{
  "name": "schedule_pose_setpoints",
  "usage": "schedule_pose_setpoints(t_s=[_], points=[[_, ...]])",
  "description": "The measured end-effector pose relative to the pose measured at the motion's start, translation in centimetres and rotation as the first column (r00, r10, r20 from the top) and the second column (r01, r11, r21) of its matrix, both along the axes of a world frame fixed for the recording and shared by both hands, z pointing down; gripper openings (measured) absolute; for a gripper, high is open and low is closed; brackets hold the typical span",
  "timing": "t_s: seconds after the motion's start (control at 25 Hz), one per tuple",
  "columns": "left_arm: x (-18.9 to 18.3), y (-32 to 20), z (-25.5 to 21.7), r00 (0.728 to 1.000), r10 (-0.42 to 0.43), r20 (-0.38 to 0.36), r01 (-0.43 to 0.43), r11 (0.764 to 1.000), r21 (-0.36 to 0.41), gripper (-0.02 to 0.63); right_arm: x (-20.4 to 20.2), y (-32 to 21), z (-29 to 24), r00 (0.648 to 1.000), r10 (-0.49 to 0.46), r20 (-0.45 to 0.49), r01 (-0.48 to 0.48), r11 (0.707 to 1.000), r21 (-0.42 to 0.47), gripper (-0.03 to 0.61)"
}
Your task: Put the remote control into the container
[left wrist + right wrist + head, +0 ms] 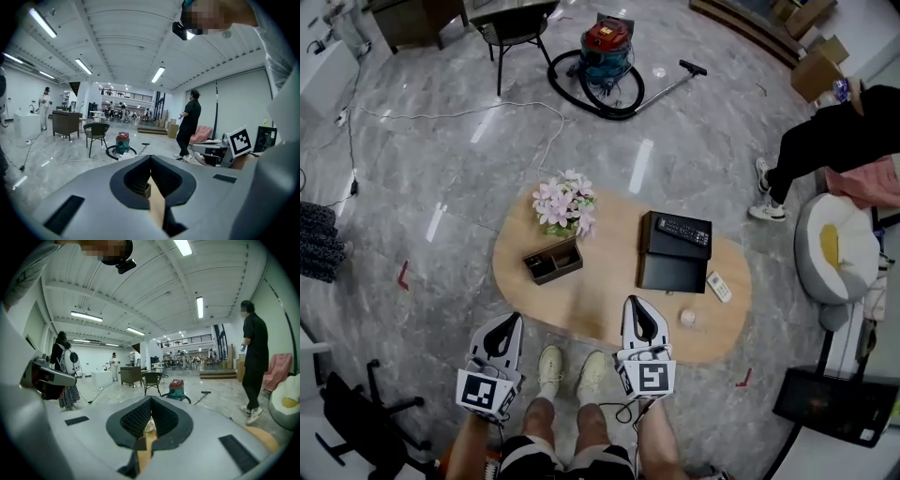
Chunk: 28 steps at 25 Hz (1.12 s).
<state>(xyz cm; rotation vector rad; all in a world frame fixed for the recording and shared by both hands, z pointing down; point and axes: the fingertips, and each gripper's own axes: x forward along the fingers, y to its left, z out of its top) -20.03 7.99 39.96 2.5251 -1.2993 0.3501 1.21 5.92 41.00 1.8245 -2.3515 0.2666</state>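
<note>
Lying on a flat black box (673, 269) toward the right of the oval wooden table (581, 302), the black remote control (682, 230) is well apart from the brown compartmented container (553, 261), which stands just beside a pink-and-white flower bunch (565, 202). A small white remote (719, 286) lies near the box. The left gripper (514, 321) and right gripper (631, 302) hover at the table's near edge, jaws pressed together on nothing.
</note>
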Motion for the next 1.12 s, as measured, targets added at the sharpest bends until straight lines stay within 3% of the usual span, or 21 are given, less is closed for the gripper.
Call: schedule_pose_setpoints(t_s=[0.76, 1.12], points=[[8.2, 2.1, -3.2, 0.98, 0.197, -0.026, -0.196, 0.98, 0.029, 0.008, 7.1, 9.9, -1.1, 0.984, 0.178, 0.017, -0.177, 0.982, -0.059, 0.009], [9.3, 2.7, -3.3, 0.975, 0.221, -0.025, -0.22, 0.975, 0.037, 0.006, 7.8, 11.1, -0.9, 0.978, 0.209, 0.023, -0.208, 0.977, -0.05, 0.011]])
